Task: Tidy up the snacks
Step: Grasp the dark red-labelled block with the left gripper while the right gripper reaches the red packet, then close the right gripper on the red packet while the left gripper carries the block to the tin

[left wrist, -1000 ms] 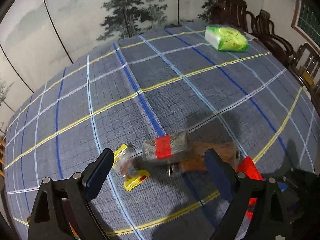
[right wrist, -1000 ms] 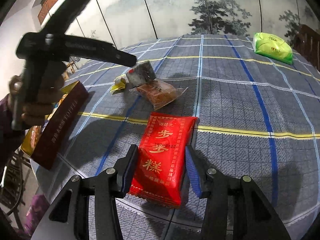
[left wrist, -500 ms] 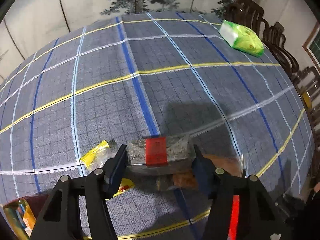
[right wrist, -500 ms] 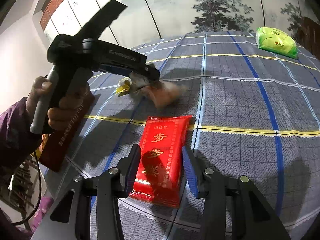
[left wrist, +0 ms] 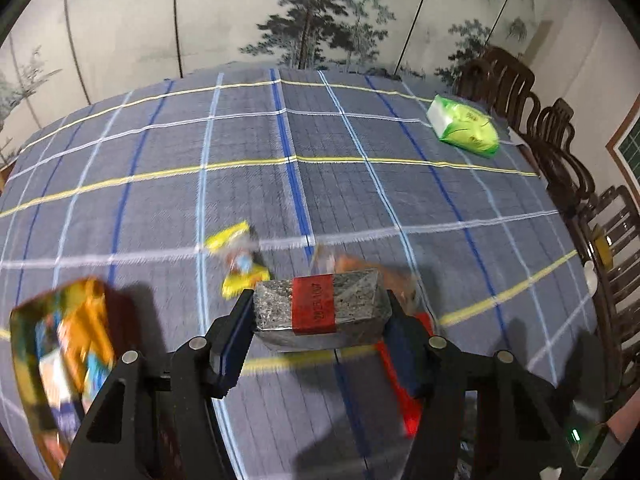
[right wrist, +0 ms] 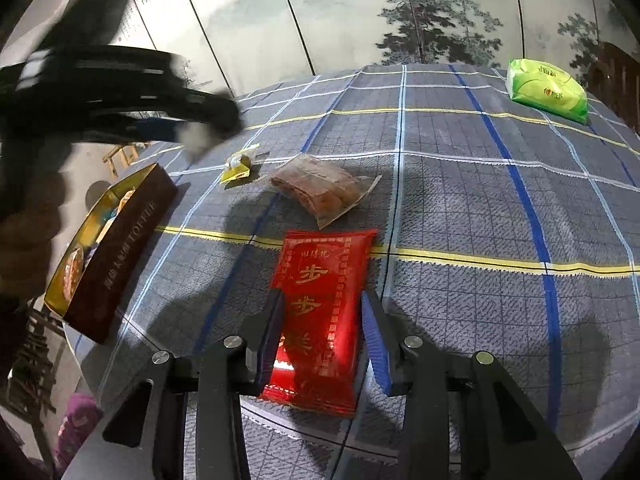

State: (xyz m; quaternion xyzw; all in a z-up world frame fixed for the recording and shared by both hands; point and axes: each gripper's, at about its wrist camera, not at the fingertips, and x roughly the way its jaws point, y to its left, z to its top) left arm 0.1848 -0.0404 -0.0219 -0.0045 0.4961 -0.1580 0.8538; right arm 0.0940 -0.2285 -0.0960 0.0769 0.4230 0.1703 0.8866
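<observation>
My left gripper is shut on a grey speckled snack pack with a red band and holds it above the table. In the right wrist view it is a blurred dark shape above the brown toffee box. My right gripper is open, its fingers on either side of a red snack packet lying on the cloth. A clear bag of brown pastry and a small yellow-ended candy lie beyond. The box shows blurred in the left wrist view.
A green tissue pack lies at the far right of the checked blue tablecloth; it also shows in the left wrist view. Dark wooden chairs line the right side. The table edge runs just beyond the box.
My left gripper closed on the grey pack, lifted it off the pastry bag and carried it left toward the box. My right gripper stayed around the red packet.
</observation>
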